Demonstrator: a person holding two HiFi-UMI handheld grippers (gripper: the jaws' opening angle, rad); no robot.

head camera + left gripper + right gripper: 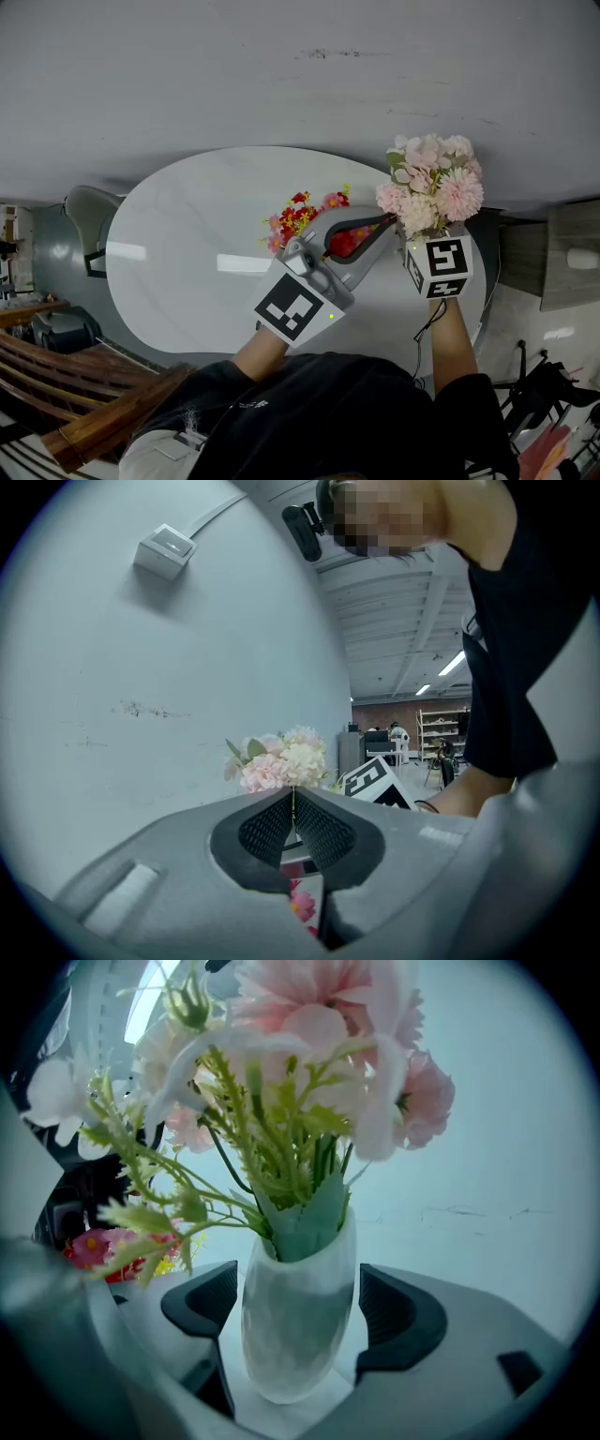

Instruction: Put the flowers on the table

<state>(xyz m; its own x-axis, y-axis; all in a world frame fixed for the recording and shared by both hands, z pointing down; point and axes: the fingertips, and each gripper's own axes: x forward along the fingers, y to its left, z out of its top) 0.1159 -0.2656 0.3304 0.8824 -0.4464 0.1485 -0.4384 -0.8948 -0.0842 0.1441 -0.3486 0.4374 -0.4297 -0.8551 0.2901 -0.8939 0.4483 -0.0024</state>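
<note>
The pink bouquet [431, 183] stands upright in a frosted white vase [298, 1335] at the right end of the white oval table [187, 234]. The vase sits between the jaws of the right gripper [300, 1309]. They are spread wide, and its dark pads [398, 1312] flank the vase with a gap on either side, so nothing is gripped. The left gripper [293, 810] is clenched, with a thin green stem [292, 803] caught in the seam between its pads; which bunch the stem belongs to cannot be told. Its tips reach just beside the bouquet's base. The red flowers [305, 217] lie on the table beside and under this gripper.
</note>
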